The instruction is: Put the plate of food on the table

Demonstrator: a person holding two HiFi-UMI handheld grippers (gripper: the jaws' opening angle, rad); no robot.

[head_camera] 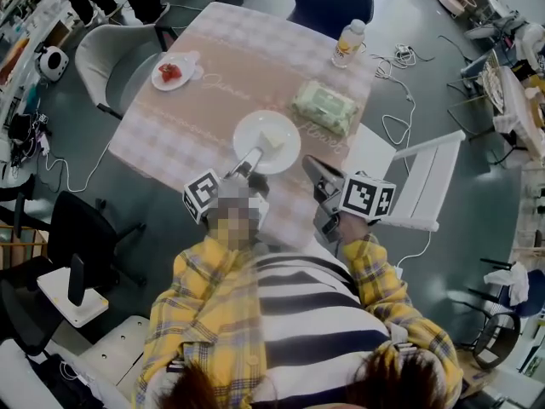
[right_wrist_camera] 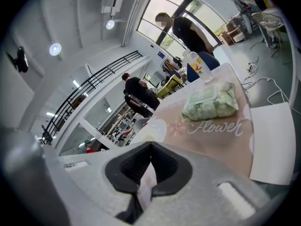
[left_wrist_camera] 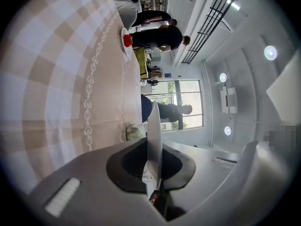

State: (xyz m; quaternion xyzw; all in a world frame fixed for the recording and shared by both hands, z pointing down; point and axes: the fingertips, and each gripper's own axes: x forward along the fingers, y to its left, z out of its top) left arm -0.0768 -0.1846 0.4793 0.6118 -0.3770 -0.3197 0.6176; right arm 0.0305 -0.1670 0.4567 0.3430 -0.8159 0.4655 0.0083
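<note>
From the head view, your left tool [head_camera: 251, 158] sits just below centre frame, closed on the near rim of the white plate of food [head_camera: 266, 141]. The plate lies at the middle of the worktop [head_camera: 162, 135] with a pale yellow piece on it. Your right tool [head_camera: 315, 169] is just right of the plate, over the worktop's near edge and apart from the rim. Toward the upper left a smaller plate [head_camera: 174, 71] carries something red. A green pack of wipes [head_camera: 324, 107] lies right of centre, and a bottle [head_camera: 347, 43] stands near the top.

In the left gripper view, your left tool [left_wrist_camera: 151, 160] at bottom centre clamps the plate of food [left_wrist_camera: 154, 126], seen edge-on as a thin pale blade between the dark pads. The checked cloth [left_wrist_camera: 51, 79] fills the left half of the frame.

In the right gripper view, your right tool [right_wrist_camera: 148, 161] at bottom centre has its pads meeting at the tips with nothing between them. The plate of food [right_wrist_camera: 153, 128] shows just above them. The pack of wipes [right_wrist_camera: 209, 100] lies at centre right, and below it the cloth reads "Flower" [right_wrist_camera: 218, 125] in white script. The bottle [right_wrist_camera: 200, 67], upper centre, has an orange label whose print is too small to read.
</note>
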